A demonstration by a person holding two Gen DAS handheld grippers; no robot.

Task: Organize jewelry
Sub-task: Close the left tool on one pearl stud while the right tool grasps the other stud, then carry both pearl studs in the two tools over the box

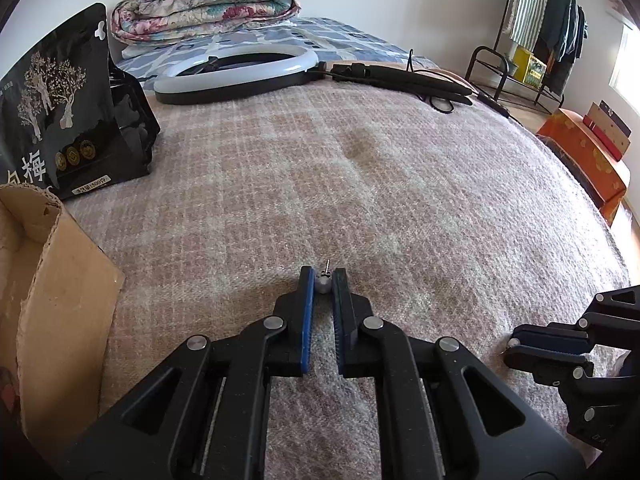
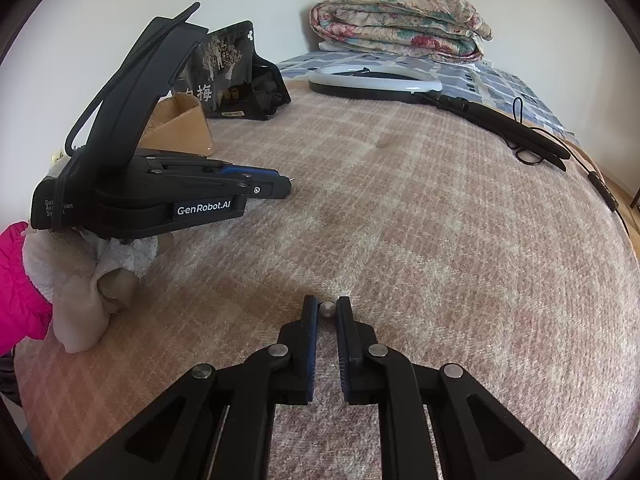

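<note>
My left gripper (image 1: 323, 280) is shut on a pearl stud earring (image 1: 323, 285); its thin metal post (image 1: 327, 267) sticks forward past the fingertips, just above the plaid blanket (image 1: 360, 184). My right gripper (image 2: 328, 309) is shut on a second small pearl earring (image 2: 327, 309), low over the blanket. In the right wrist view the left gripper (image 2: 286, 185) sits to the left, the earring post poking from its tip. In the left wrist view the right gripper (image 1: 510, 346) shows at the right edge.
A cardboard box (image 1: 48, 280) stands at the left, with a black printed pouch (image 1: 60, 112) behind it. A ring light (image 1: 236, 72) and its black stand (image 1: 404, 78) lie at the far side. A folded floral quilt (image 1: 208, 0) lies beyond.
</note>
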